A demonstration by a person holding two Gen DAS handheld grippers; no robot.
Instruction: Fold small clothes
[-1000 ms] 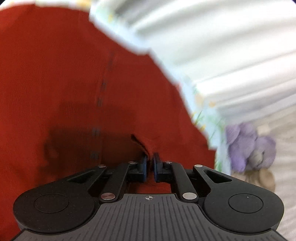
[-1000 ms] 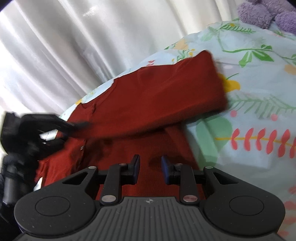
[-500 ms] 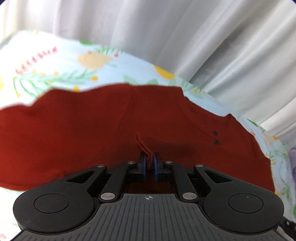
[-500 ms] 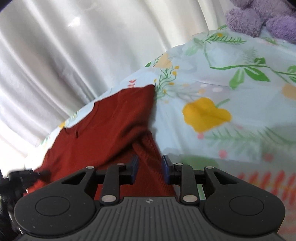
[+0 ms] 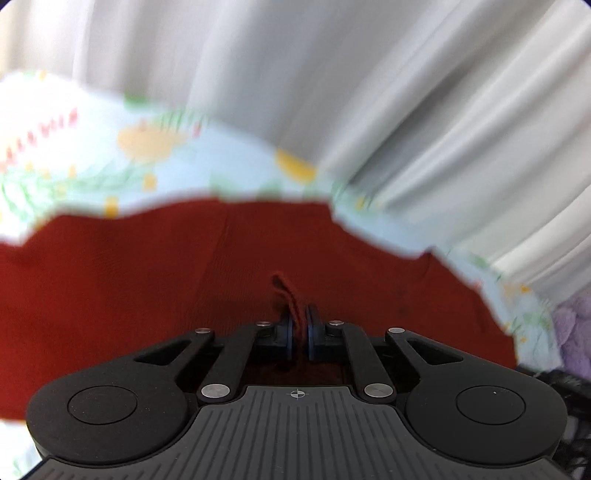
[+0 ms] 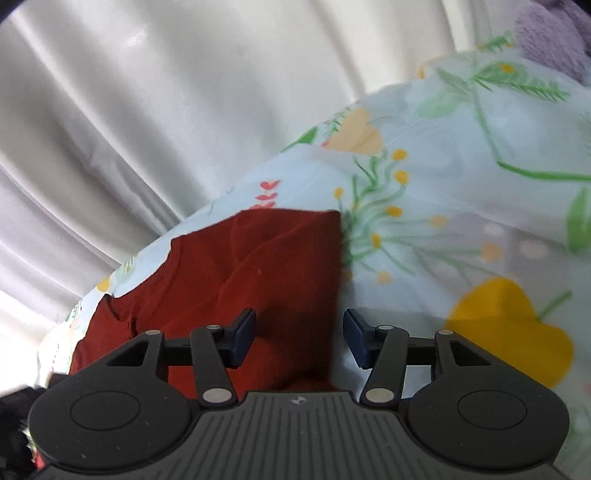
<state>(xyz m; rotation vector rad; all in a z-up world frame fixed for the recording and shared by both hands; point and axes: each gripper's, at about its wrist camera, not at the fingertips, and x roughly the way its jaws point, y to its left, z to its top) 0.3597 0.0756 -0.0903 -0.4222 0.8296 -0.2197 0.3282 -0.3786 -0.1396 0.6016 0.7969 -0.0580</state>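
A small dark red knit top (image 5: pixel 184 280) lies spread on a floral sheet (image 5: pixel 92 162). My left gripper (image 5: pixel 299 332) is shut on a pinch of the red fabric, which sticks up between its blue pads. In the right wrist view the red top (image 6: pixel 266 266) lies folded with a straight right edge. My right gripper (image 6: pixel 299 338) is open over that edge. Its left finger sits above the cloth, its right finger above the sheet (image 6: pixel 461 192), and nothing is held between them.
White curtains (image 5: pixel 332 92) hang close behind the bed's far edge. A purple plush toy (image 5: pixel 576 325) sits at the right edge of the left wrist view; the same purple plush toy (image 6: pixel 546 33) shows at the top right of the right wrist view. Bare floral sheet extends right of the top.
My right gripper has opened wide; half a second ago its fingers were near together at the cloth's edge. The left gripper stays shut on the red fabric and has shifted slightly.
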